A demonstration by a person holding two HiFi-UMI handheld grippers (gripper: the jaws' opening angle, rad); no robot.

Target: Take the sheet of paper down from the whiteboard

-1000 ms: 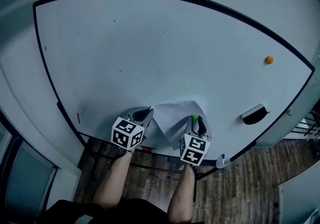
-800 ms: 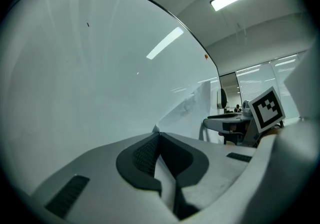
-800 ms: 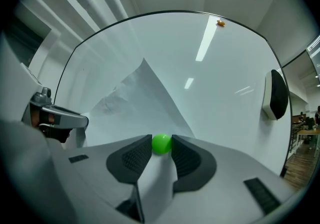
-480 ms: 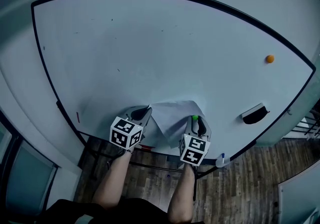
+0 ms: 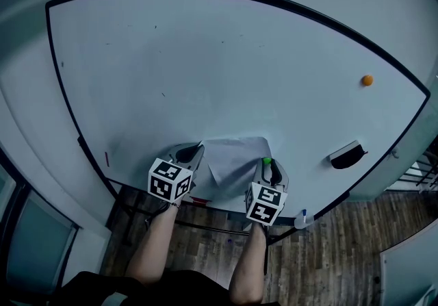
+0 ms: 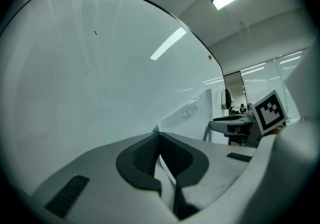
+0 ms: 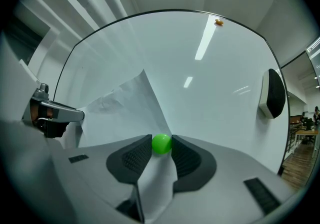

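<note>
– Green ball [image 7: 161, 144] between the jaws of the right gripper [image 7: 161, 148]: what is it?
– A magnet, by my reading, the pin that holds the sheet of paper [image 5: 236, 157] to the whiteboard [image 5: 205, 58]. I have the right jaws pressed in on it from both sides. The sheet runs under them and out to their left.
– And the left gripper [image 6: 159, 142]?
– Its jaws are together on the sheet's near edge. In the left gripper view the paper shows edge-on as a thin white line between the pads. The sheet spans the gap between my two grippers, low on the board, creased and standing partly off the surface.
– Which step is this?
– I judge it the release. Both holds are made, but the magnet appears to sit against the board, so the sheet is not yet free.
– What does the next move call for?
– A pull of the right gripper straight off the board to break the magnet's hold, with the left pinch held so the paper cannot drop. If I pull the left first, the paper may tear at the pin.
– Anything else near?
– A dark eraser [image 5: 348, 156] well to the right of the right gripper, and an orange magnet [image 5: 368, 81] far above it. Neither is in the way.
</note>
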